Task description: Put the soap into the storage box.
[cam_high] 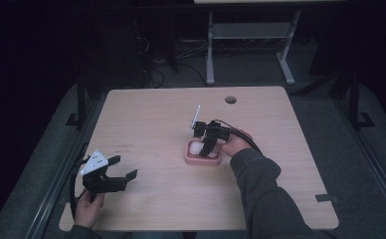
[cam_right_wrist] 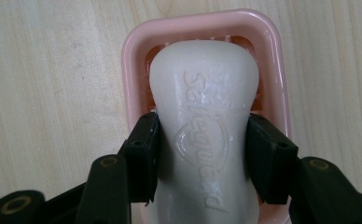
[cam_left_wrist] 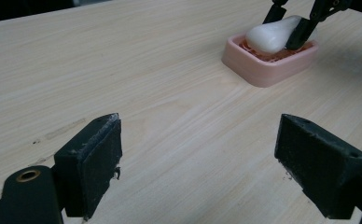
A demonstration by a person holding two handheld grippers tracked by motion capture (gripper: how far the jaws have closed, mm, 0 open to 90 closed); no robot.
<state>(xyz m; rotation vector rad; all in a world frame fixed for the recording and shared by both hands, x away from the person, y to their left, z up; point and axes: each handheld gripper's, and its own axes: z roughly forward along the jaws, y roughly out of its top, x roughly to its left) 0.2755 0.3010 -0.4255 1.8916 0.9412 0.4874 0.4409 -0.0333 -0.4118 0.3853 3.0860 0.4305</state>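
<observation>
While the soap sits between its pads: the right gripper pinches the white soap bar at its narrow waist, low centre of the right gripper view, likely because the waist gives the flattest purchase.
Soap position: its far end hangs over the pink soap dish; whether the underside already touches the ribbed floor is hard to judge from here.
Soap tilt: in the left gripper view, upper right, the bar slants with one end raised, suiting a lowering into the dish.
Left gripper: jaws spread wide, holding nothing, parked at lower left of the high view, well apart from the dish.
Table: pale wood, dish near the middle.
</observation>
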